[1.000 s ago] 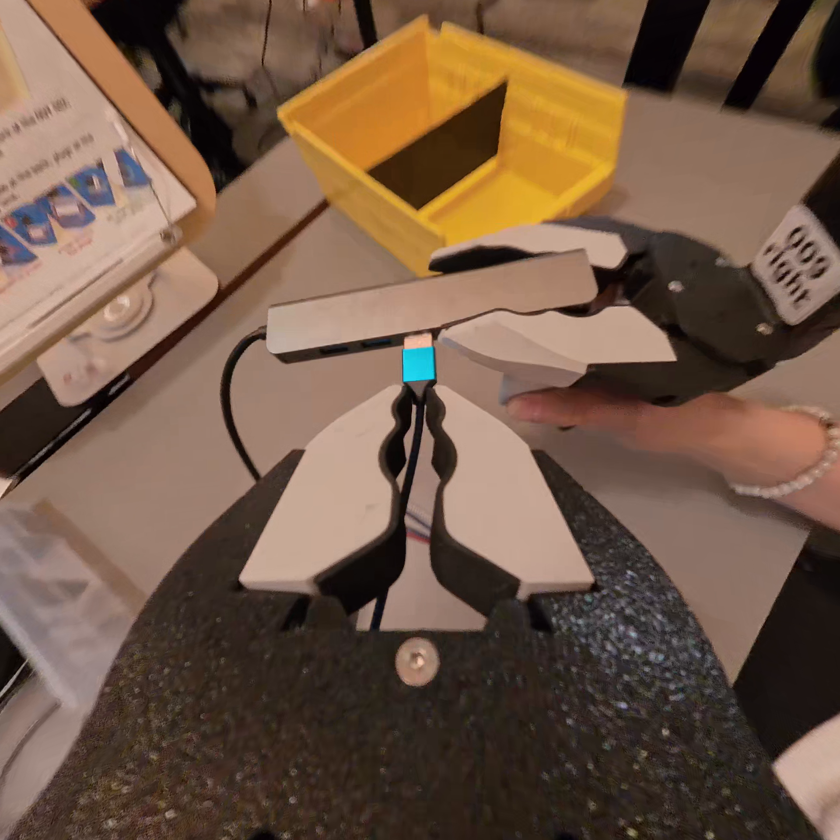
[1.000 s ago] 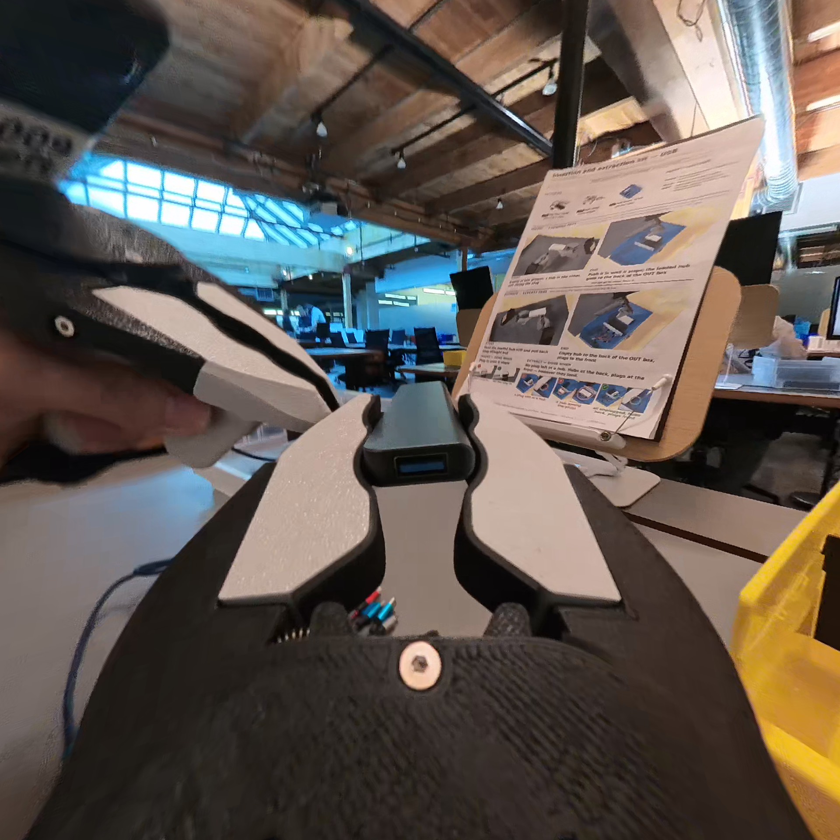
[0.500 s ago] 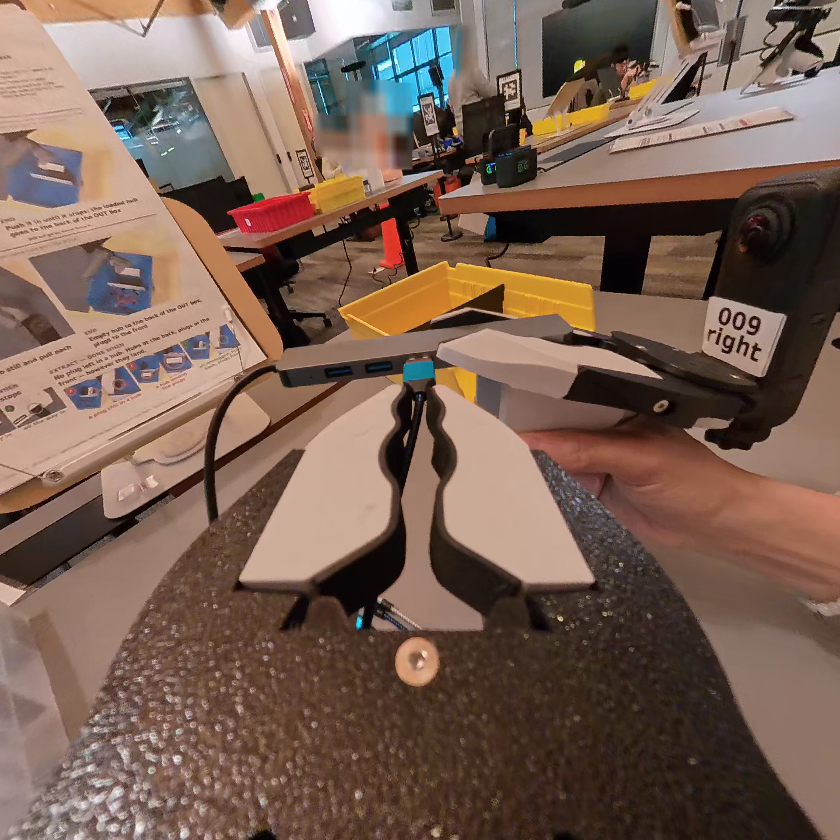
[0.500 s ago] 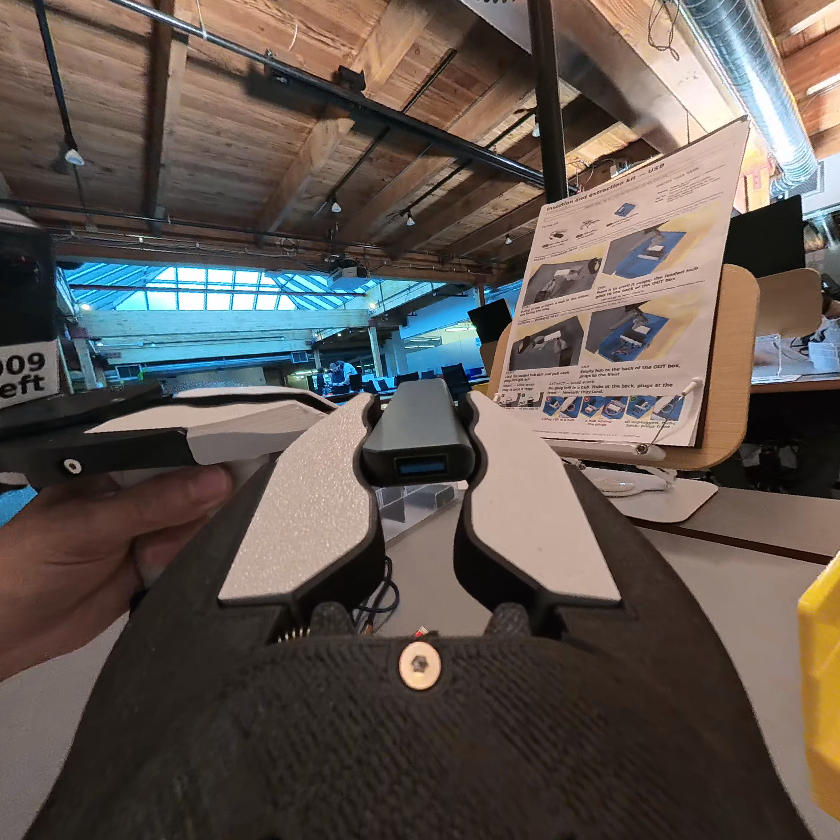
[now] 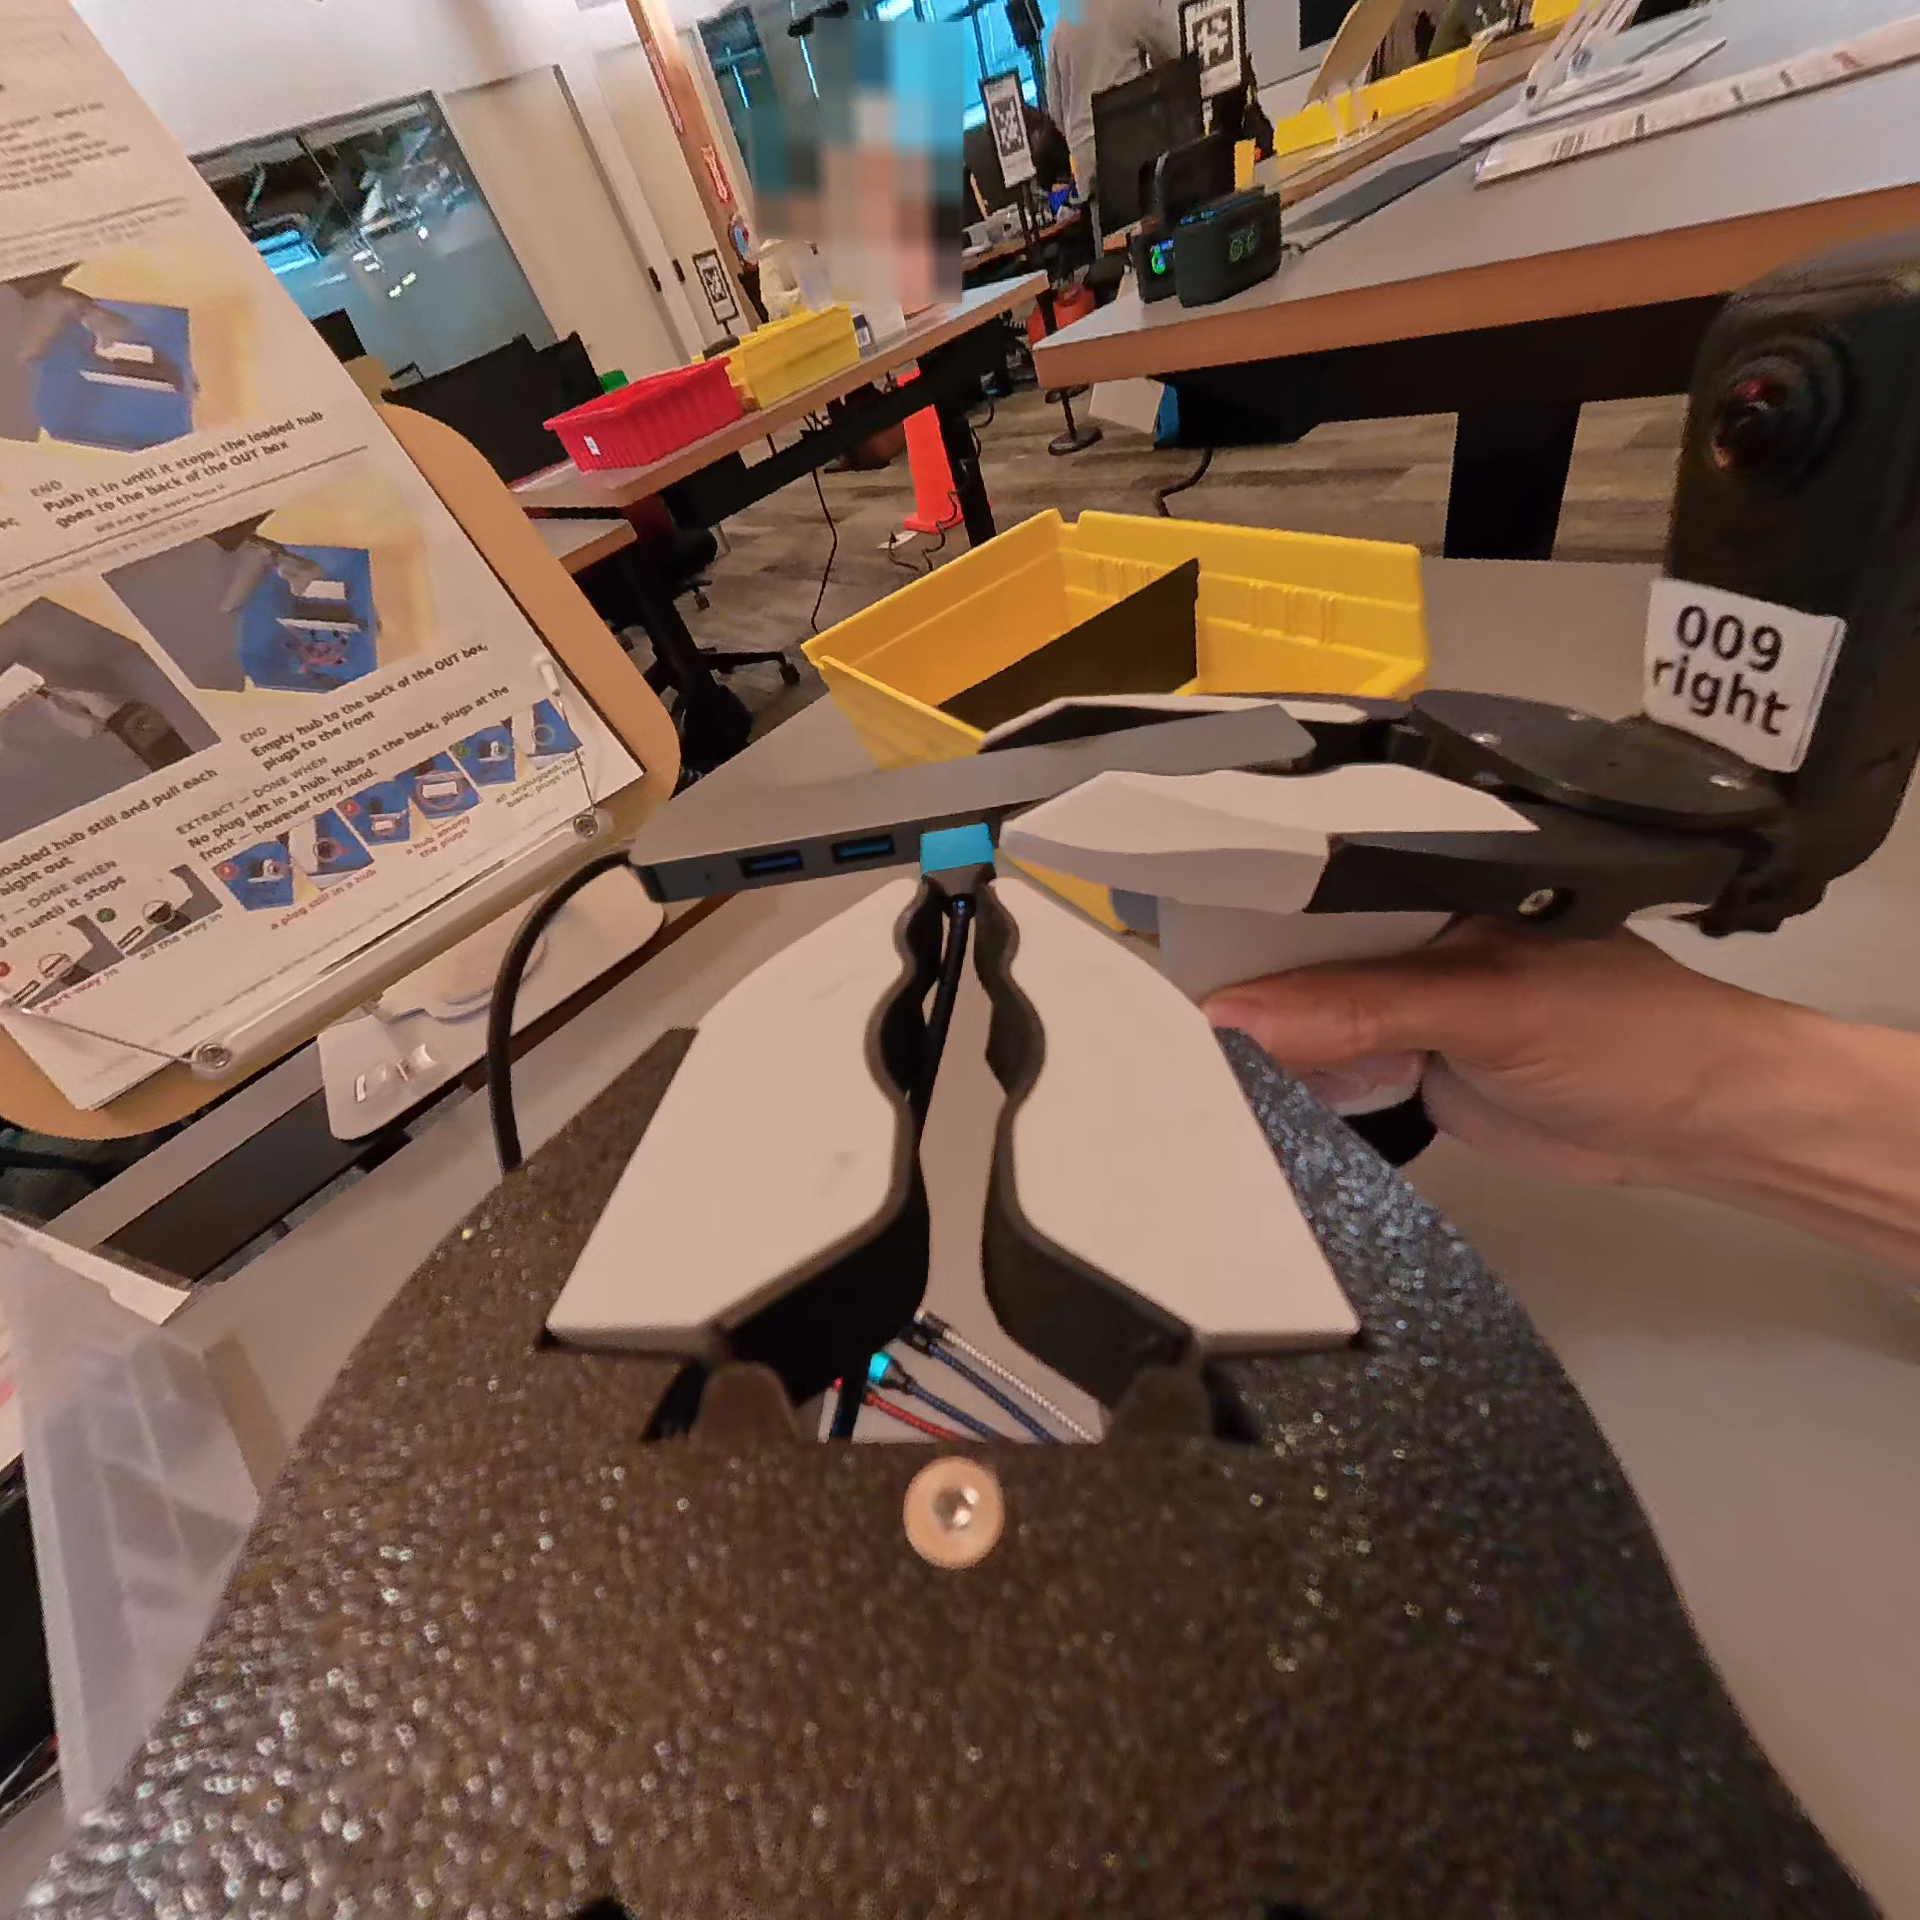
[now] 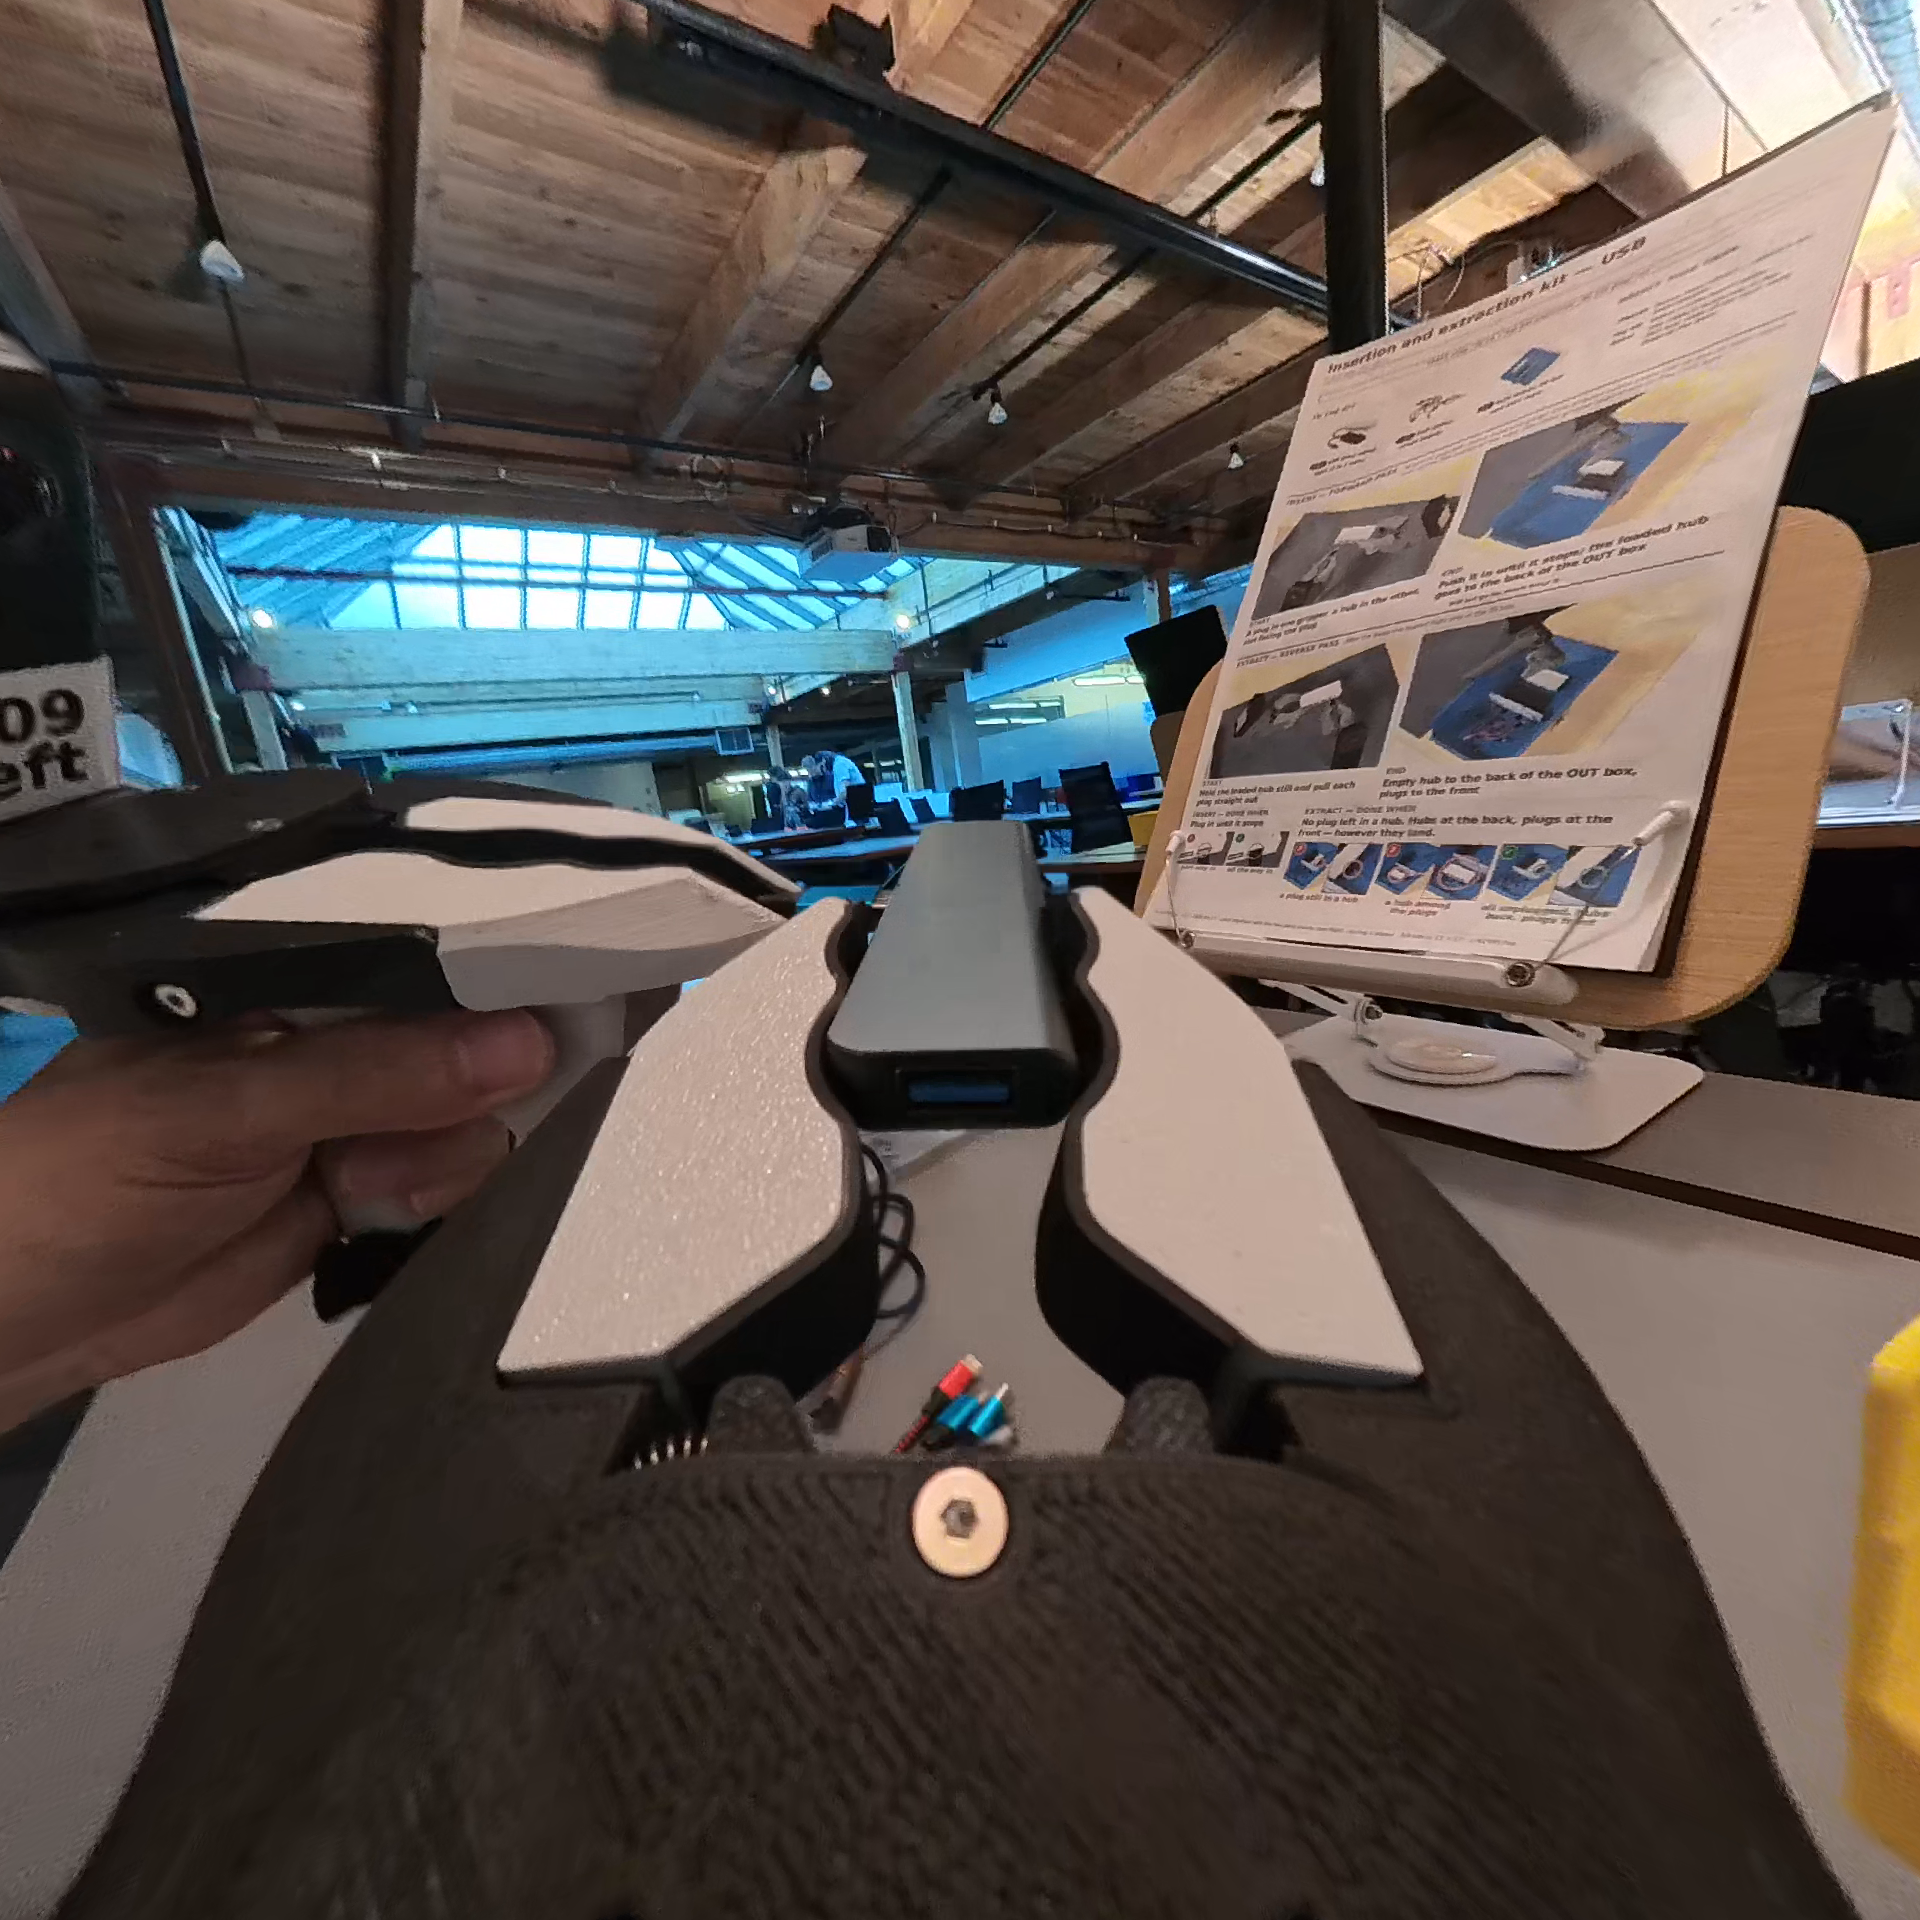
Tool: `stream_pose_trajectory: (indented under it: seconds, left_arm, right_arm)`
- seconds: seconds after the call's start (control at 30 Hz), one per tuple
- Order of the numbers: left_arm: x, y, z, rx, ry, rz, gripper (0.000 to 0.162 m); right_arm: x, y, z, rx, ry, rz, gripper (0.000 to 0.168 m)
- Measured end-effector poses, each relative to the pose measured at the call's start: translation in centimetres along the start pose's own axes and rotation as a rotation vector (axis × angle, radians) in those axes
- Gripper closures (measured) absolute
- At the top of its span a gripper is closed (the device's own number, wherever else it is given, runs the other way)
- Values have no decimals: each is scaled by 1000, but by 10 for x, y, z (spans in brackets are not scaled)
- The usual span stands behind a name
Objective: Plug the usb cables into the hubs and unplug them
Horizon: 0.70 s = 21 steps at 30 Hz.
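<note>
My left gripper [image 5: 954, 899] is shut on a dark USB cable [image 5: 940, 997] just behind its blue plug [image 5: 956, 847]. The plug sits in a side port of a long grey hub [image 5: 935, 795], beside two free blue ports. My right gripper [image 6: 961, 914] is shut on the hub [image 6: 961, 977] and holds it level above the table; it comes in from the right in the left wrist view [image 5: 1247, 821]. The hub's black lead [image 5: 509, 997] hangs down at its left end. The left gripper [image 6: 499, 904] shows at the left of the right wrist view; the plug is hidden there.
A yellow bin [image 5: 1143, 623] with a black divider stands behind the hub. An instruction sheet on a wooden stand [image 5: 260, 675] is at the left. Loose red and blue cables [image 6: 956, 1403] lie on the grey table [image 6: 1558, 1299] under the grippers.
Both grippers have tilted up and risen from the table. The plug's bare metal tip, visible a second ago, is now inside the hub port.
</note>
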<state>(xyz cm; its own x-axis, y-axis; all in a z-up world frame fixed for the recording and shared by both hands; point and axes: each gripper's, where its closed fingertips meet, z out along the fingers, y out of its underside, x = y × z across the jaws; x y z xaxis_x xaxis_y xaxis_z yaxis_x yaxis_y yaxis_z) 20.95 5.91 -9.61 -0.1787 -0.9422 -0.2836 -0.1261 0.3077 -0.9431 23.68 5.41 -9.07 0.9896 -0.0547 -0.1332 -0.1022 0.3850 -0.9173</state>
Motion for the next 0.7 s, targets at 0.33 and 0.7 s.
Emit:
stream_pose_trajectory:
  seconds: [0.33, 0.7]
  left_arm:
    - [-2, 6, 4, 6, 44, 0, 156]
    - [5, -18, -22, 280, 90, -14, 155]
  right_arm:
    - [2, 6, 0, -45, 24, -87, 132]
    - [-28, -29, -1, 85, -18, -341, 133]
